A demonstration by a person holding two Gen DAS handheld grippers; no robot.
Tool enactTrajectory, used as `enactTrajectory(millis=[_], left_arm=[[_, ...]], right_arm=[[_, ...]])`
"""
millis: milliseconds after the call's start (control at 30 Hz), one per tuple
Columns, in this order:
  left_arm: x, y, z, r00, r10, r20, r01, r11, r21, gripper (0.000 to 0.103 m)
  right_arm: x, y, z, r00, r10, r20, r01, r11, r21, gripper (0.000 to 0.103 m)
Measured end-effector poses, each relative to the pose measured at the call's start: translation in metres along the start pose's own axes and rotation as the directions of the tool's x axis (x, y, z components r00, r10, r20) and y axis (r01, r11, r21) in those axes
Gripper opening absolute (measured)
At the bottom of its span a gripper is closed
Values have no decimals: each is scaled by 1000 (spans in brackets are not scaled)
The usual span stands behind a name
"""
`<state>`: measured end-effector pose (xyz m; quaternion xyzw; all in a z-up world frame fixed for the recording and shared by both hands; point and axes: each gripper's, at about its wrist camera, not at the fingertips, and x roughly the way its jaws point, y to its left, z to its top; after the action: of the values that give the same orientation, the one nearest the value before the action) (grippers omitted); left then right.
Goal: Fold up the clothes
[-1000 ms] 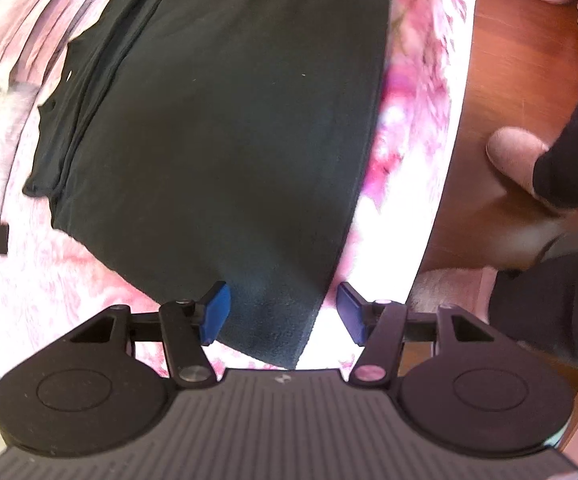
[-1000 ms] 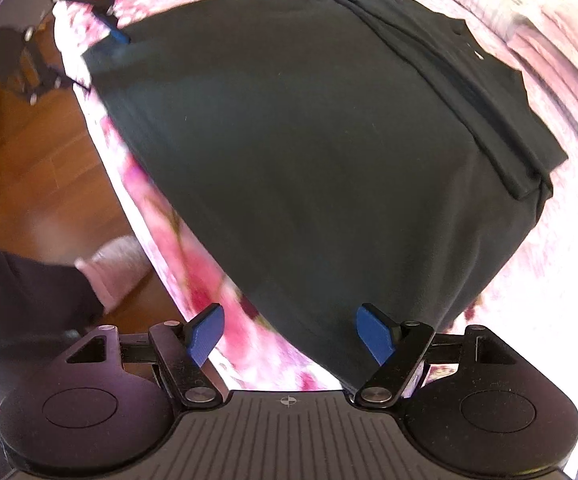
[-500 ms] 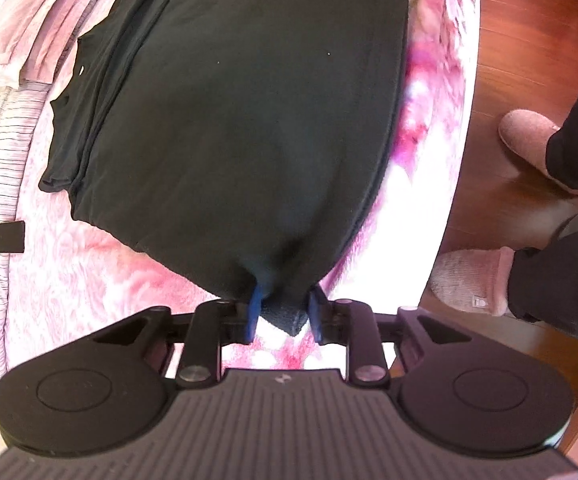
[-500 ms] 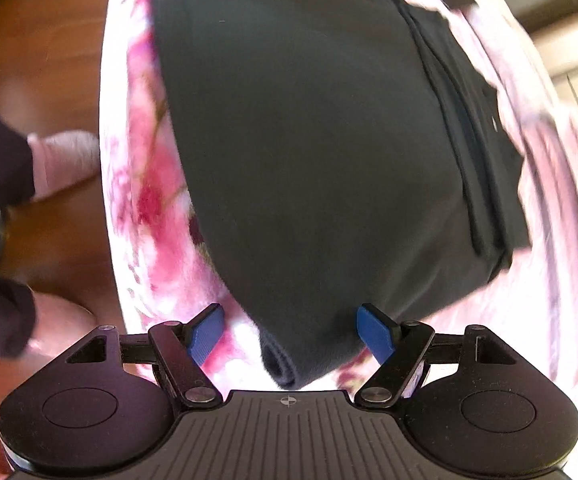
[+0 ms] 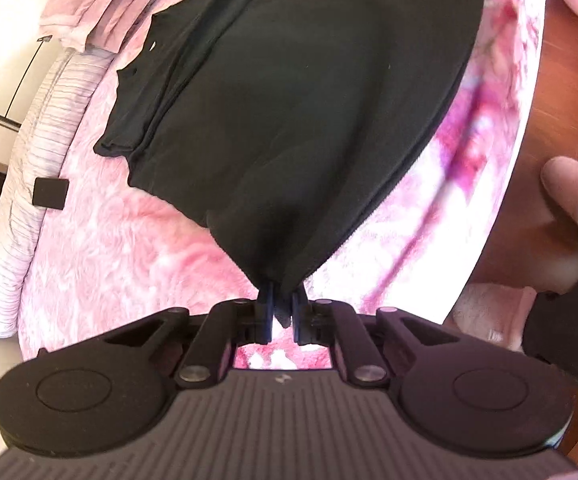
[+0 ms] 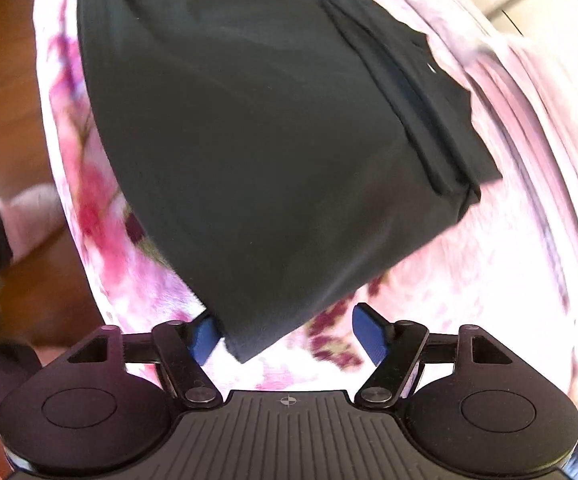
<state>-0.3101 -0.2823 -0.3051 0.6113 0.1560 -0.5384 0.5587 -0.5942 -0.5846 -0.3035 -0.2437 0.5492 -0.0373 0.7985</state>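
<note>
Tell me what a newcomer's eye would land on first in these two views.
A large black fabric garment fills the middle of both views, spread over a fluffy pink floral blanket. The left gripper is shut on its near corner, pulling the cloth into a point, while the right gripper stands open around the other corner.

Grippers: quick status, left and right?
Left gripper: shut on a corner of the black fabric garment.
Right gripper: open, garment corner between its fingers.
</note>
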Motion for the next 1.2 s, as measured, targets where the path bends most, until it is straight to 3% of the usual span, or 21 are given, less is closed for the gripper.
enactTrajectory(millis=[133,233,267,367,533,633,800,933,1033,1100,1133,1167,1200], left_arm=[[2,-14,2,999,-33,-2,33,998,48,8],[1,-13,-2,999,-37,-18,37,999,27,7],[-2,-10,-3,999,-34,-18,34,999,13,6],[-16,-8,-5,1000,-13,-9,13,1000,-10,6],[-9,-24,0,999,-23,-30,23,1000,-2,6],[1,-39,-1,999,7,-33,-6,999,54,12],[14,-58,-3,997,80,-14,-77,987,144,33],[17,-61,-2,994,108,24,-111,970,215,37],[16,-72,-2,986,143,81,-161,936,312,39],[19,-76,-2,985,138,99,-164,923,349,35],[20,-74,-2,989,115,88,-139,929,344,28],[21,-70,-1,995,73,68,-91,941,325,10],[20,-66,0,997,55,54,-69,951,303,4]], right_arm=[[3,10,3,1000,8,26,-9,1000,24,71],[6,6,5,1000,18,13,-18,1000,14,20],[2,6,4,1000,-13,1,13,1000,-14,11],[-17,-2,-2,993,-116,-12,114,988,-105,10],[-7,11,-2,995,-90,-34,84,985,-151,10],[0,19,-3,996,-76,-47,66,982,-177,10],[11,31,-4,996,-78,-52,63,968,-243,14],[17,28,-9,996,-72,-44,58,964,-259,15],[19,26,-8,997,-70,-39,57,960,-274,15],[21,25,-8,997,-71,-37,58,959,-279,15],[23,22,-7,997,-66,-35,54,960,-273,15],[22,19,-7,998,-56,-35,46,966,-254,15],[21,12,-6,999,-30,-37,21,977,-211,15]])
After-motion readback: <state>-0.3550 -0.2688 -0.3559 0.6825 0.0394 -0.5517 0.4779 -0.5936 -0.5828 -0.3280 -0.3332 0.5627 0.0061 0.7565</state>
